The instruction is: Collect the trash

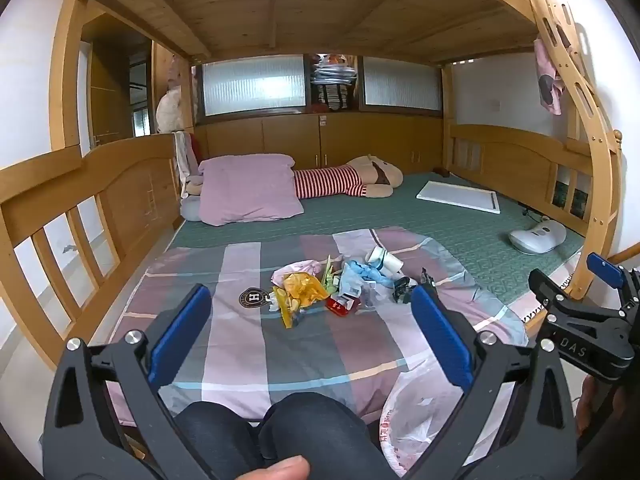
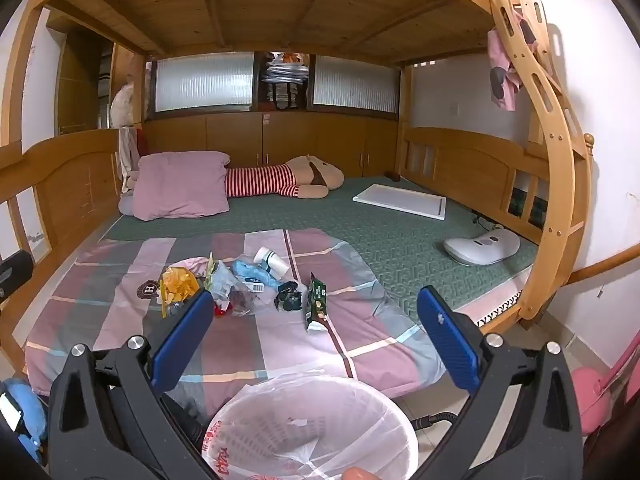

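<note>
Under the bunk, trash (image 2: 240,280) litters the checked quilt (image 2: 280,340) near its front edge, knees (image 1: 280,428) and what looks like a lined bin (image 2: 312,428) below both wide-spread grippers (image 1: 310,328) (image 2: 316,328).

Daylight through frosted windows (image 1: 256,84), mild glare; even, soft shadows; sharp centre, strong fisheye bending, dark corners

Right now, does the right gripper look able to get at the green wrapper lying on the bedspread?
Probably yes. The right gripper is open and empty, pointing at the green wrapper, which lies apart from the trash pile with bare bedspread in front of it. The lined bin sits below the approach, not in it.
</note>
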